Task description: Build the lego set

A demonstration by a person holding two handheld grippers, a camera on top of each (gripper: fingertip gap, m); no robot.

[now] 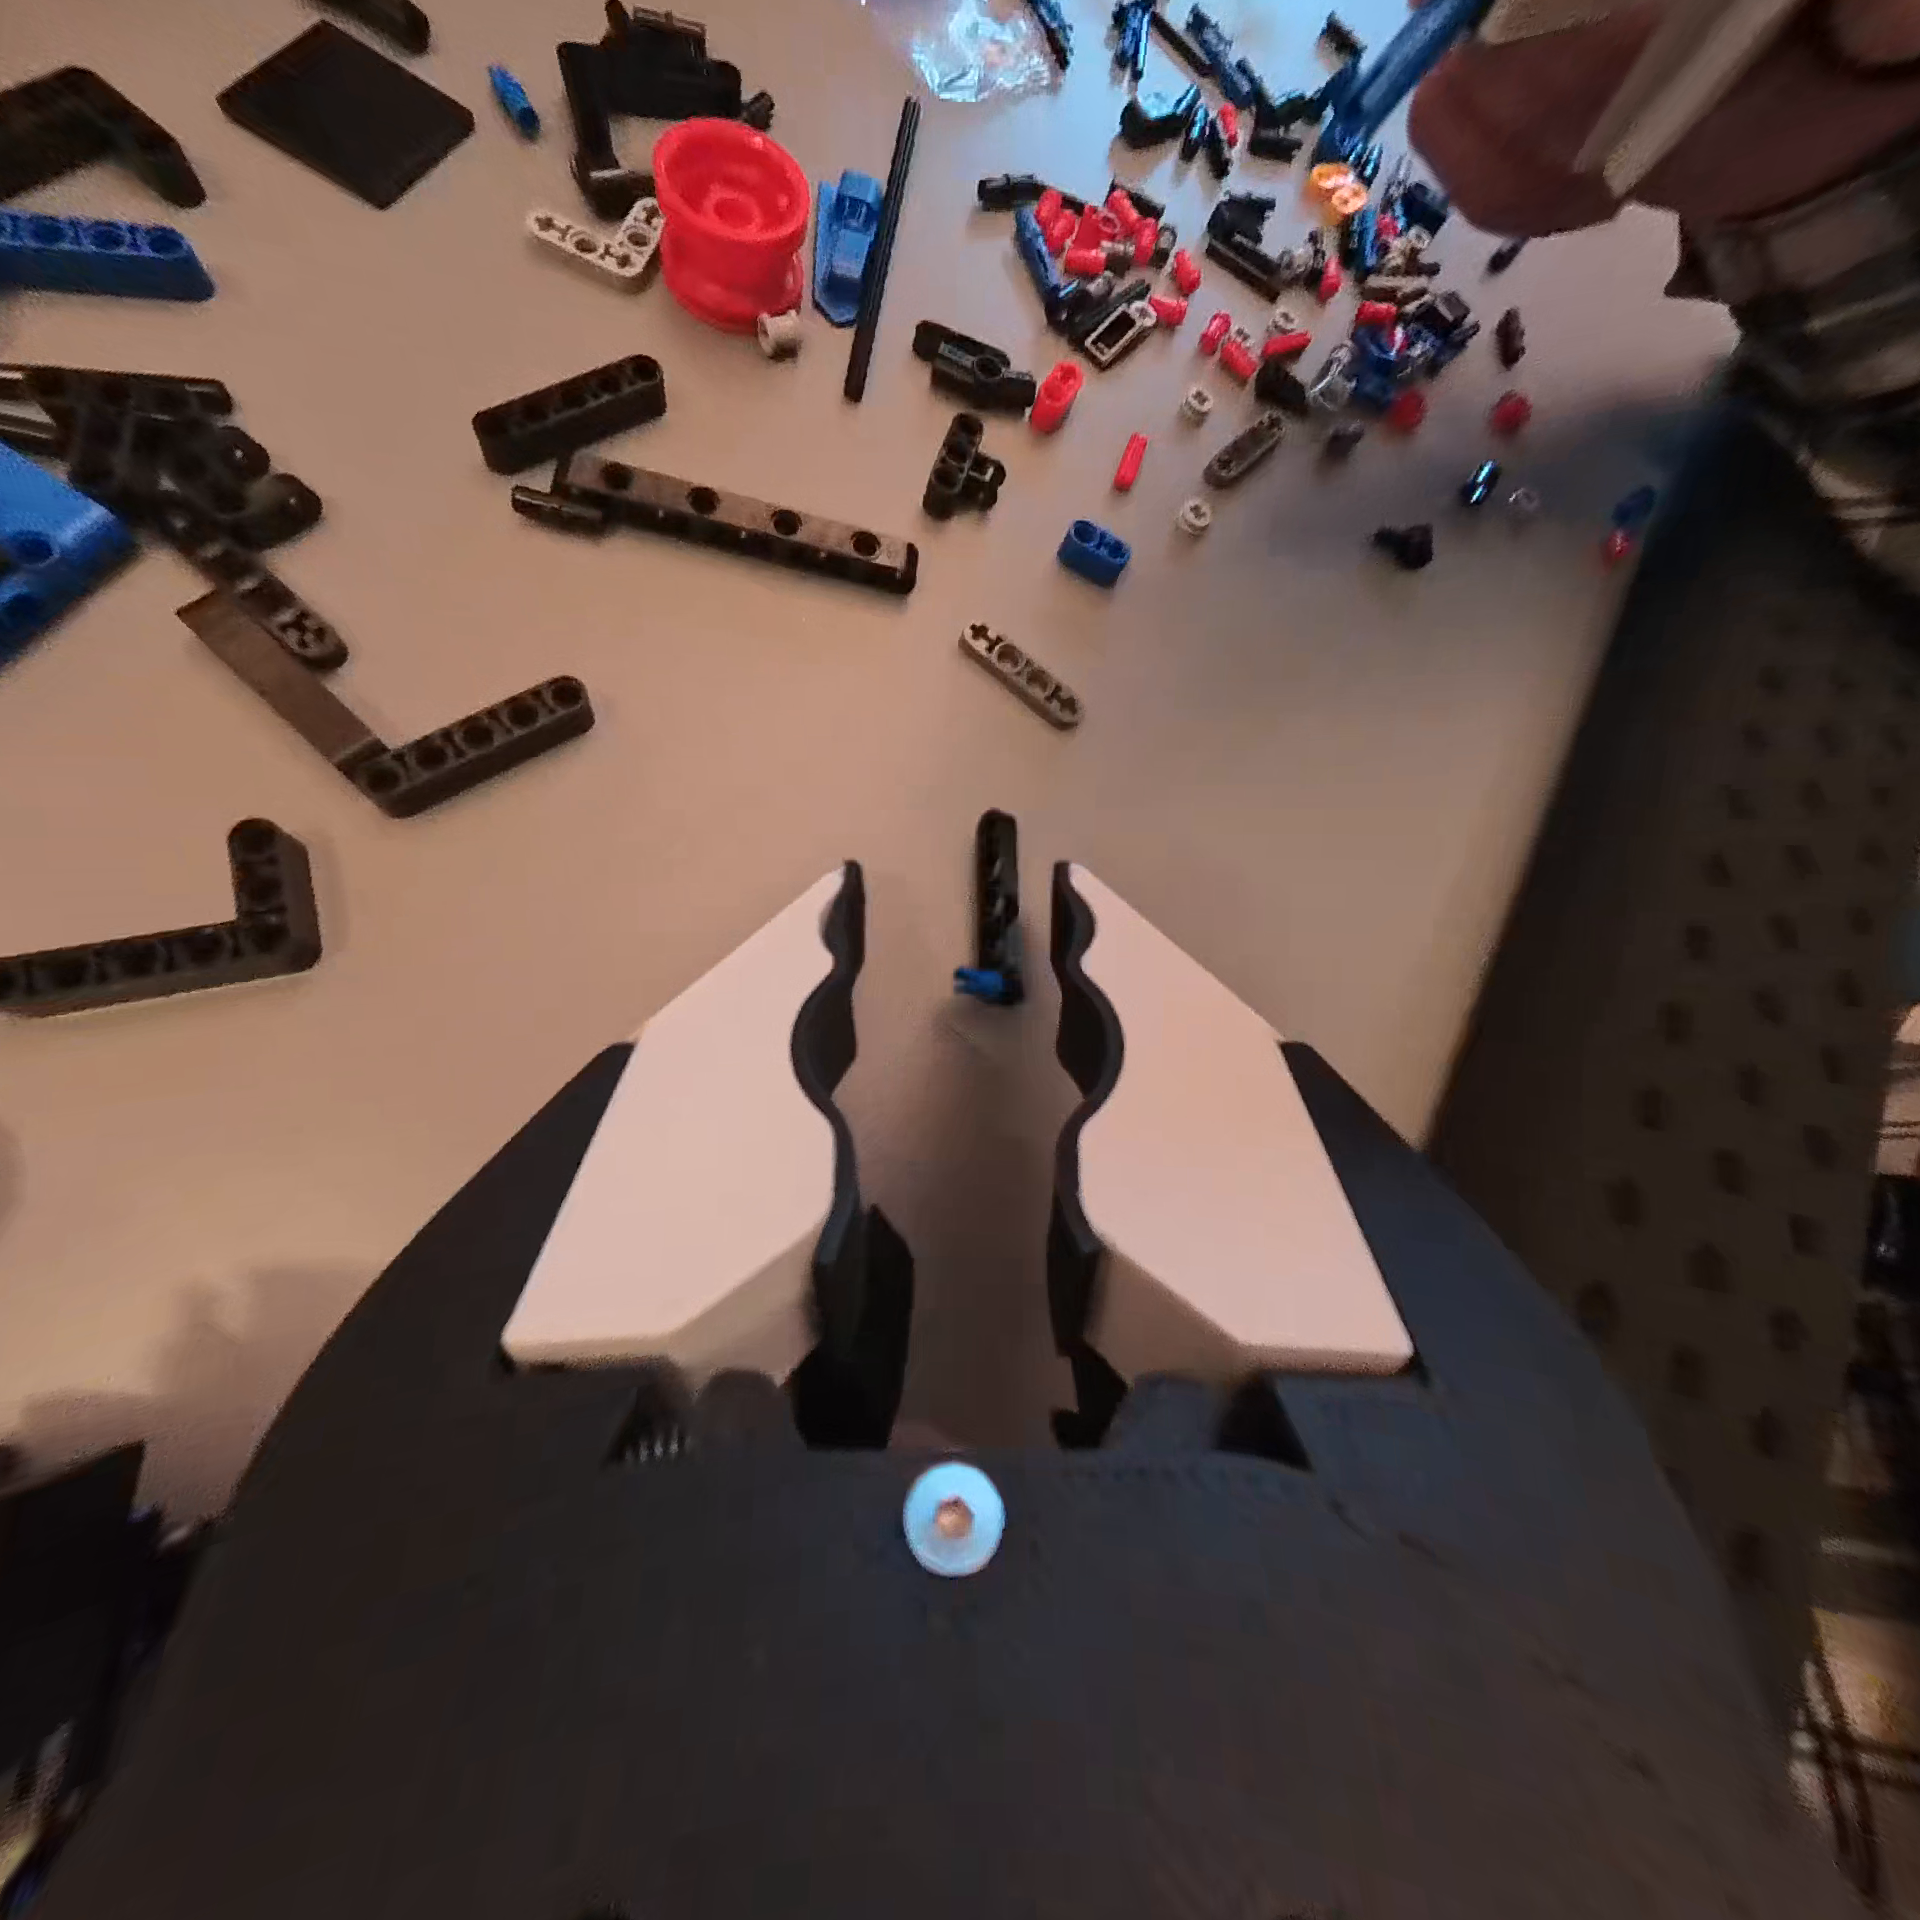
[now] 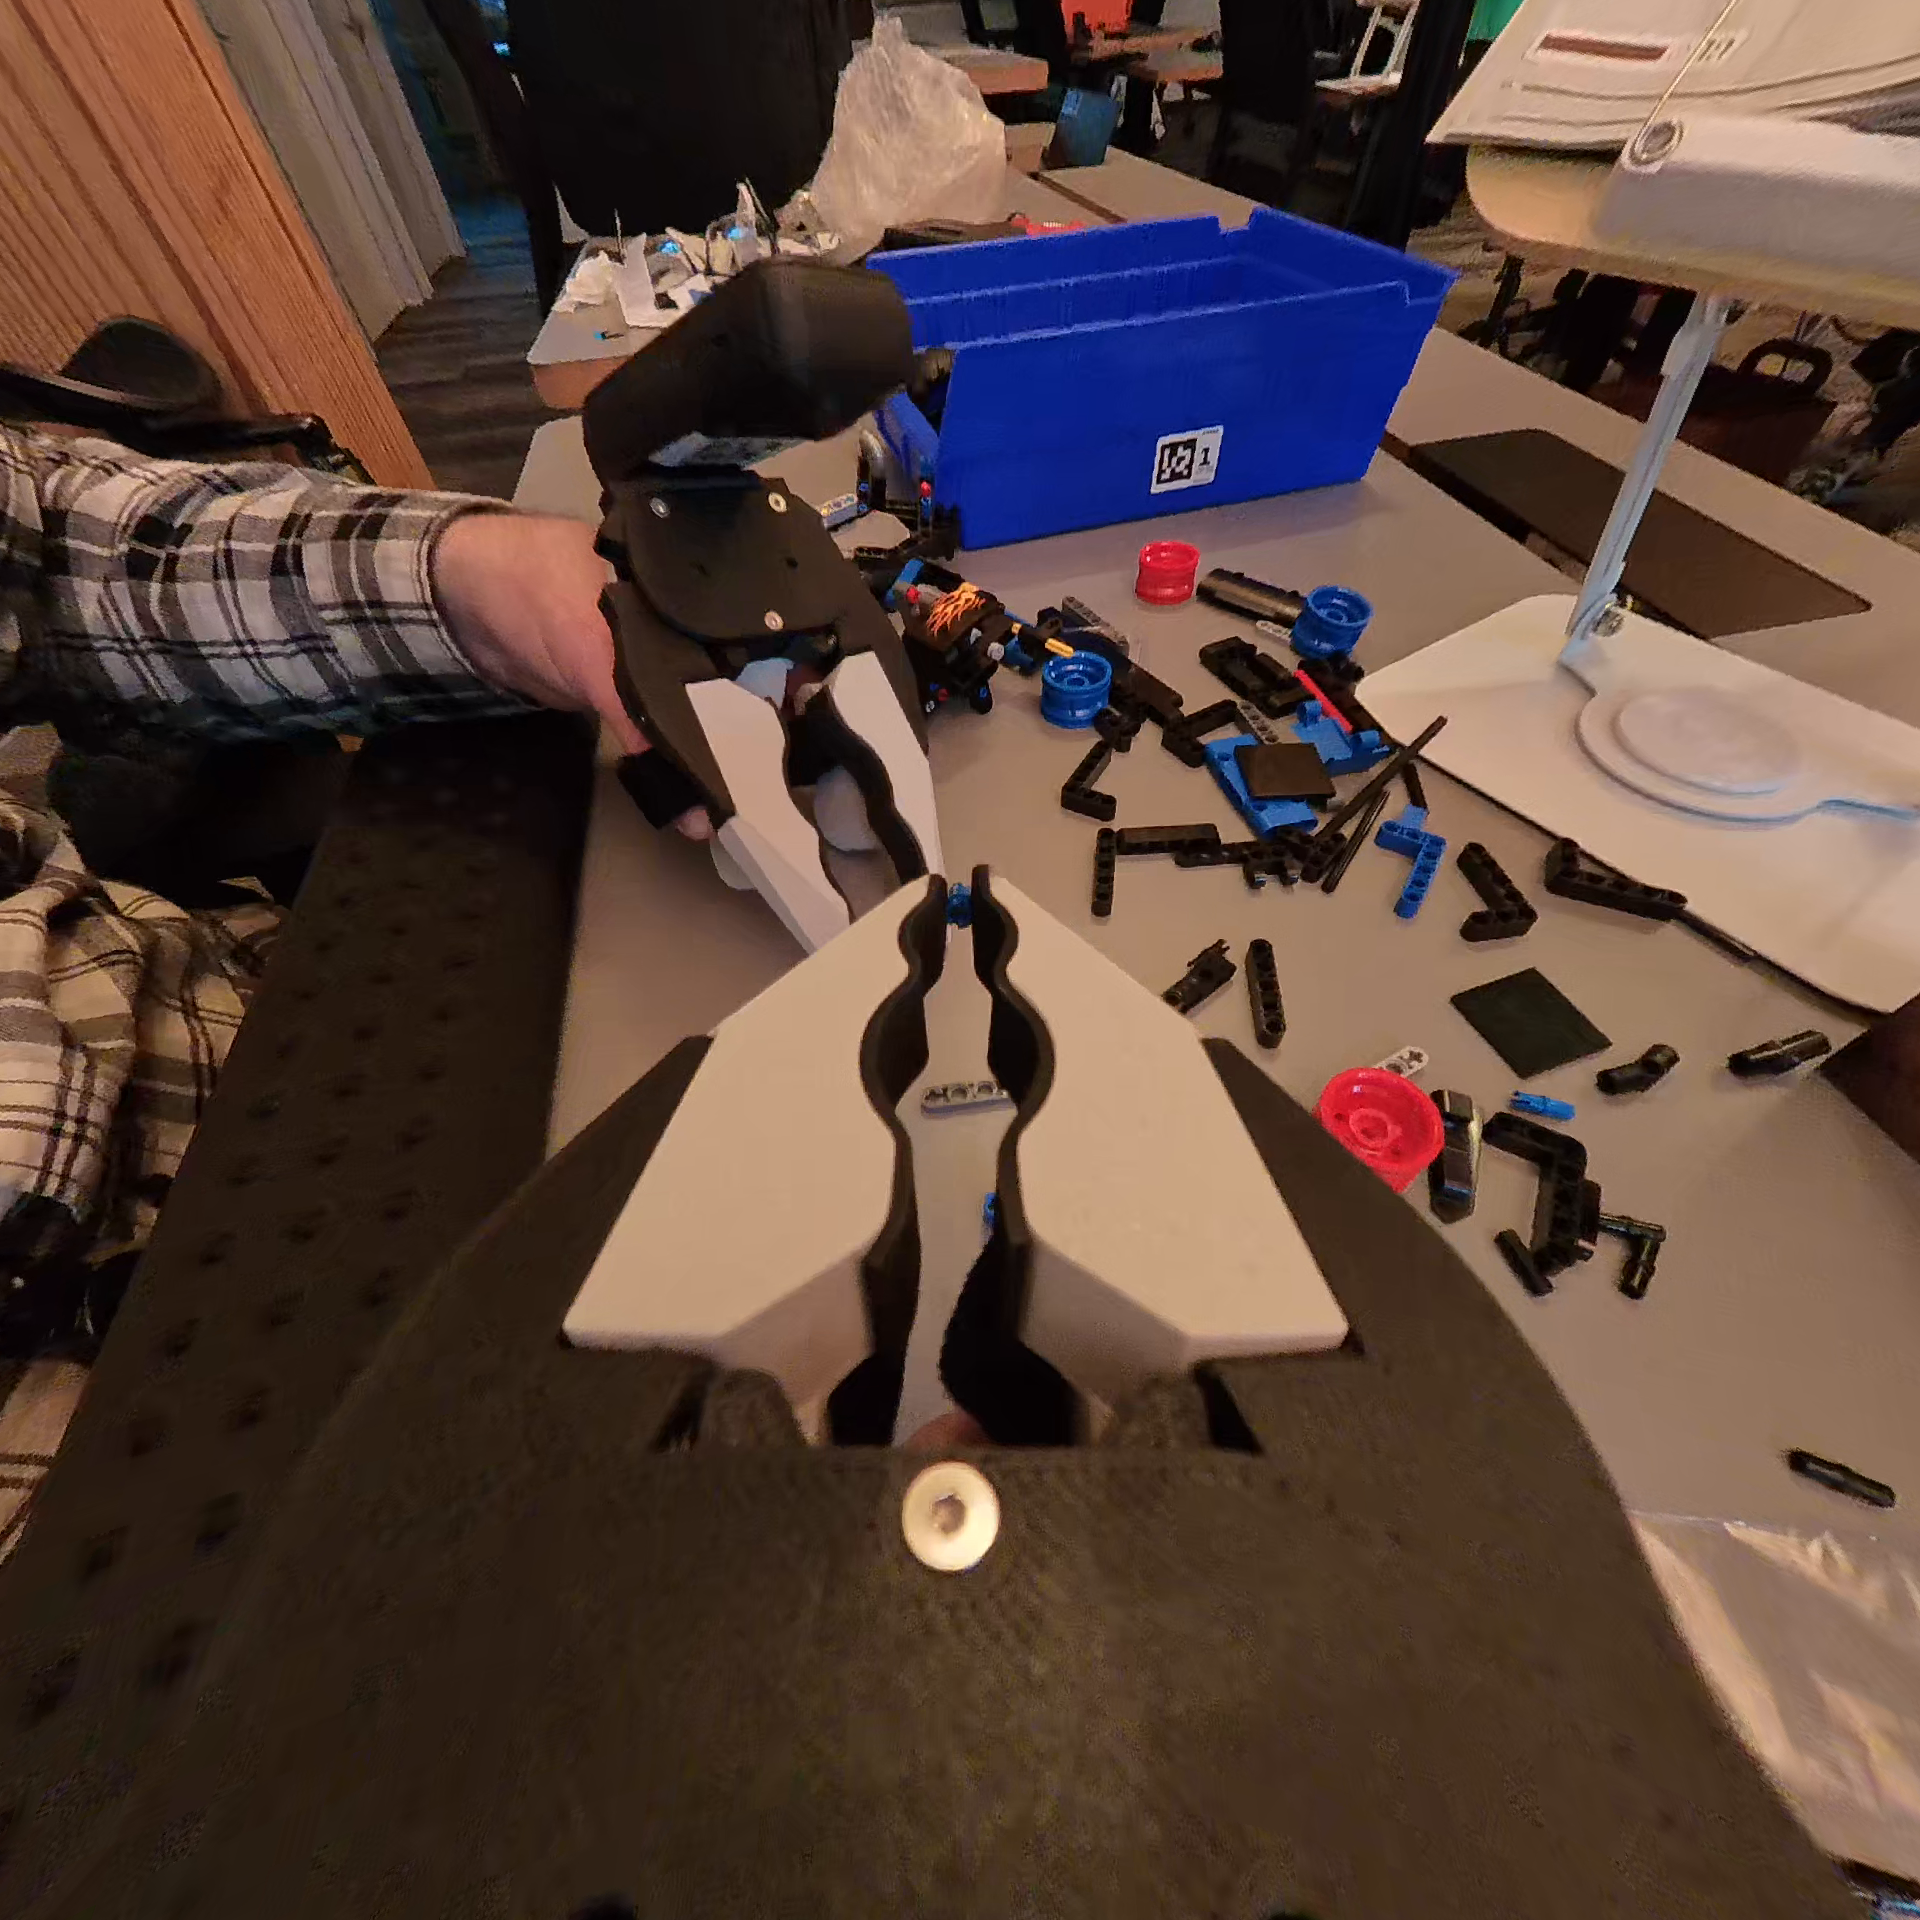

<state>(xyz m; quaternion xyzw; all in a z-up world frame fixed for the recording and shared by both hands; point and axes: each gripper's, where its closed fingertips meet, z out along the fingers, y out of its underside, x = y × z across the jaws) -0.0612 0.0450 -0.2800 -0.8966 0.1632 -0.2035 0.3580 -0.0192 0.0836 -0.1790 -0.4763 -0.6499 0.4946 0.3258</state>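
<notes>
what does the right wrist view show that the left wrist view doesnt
Only the right wrist view shows the blue bin, the white lamp base, blue wheels and the whole left gripper in a hand.
Only the left wrist view shows a short black beam with a blue pin between its open fingers.
Both show a red wheel and scattered black beams on the table.

Blue plastic bin [image 2: 1164, 384] at the table's far side, white tag with a square code on its front wall. White lamp stand [image 2: 1652, 748] at right, base flat on the grey table [image 2: 1403, 1351]. Crumpled clear plastic bag [image 2: 904, 135] behind the bin. Wood-slat wall [image 2: 187, 208] at left. Dark perforated mat [image 2: 343, 1039] along the table's near edge.
</notes>
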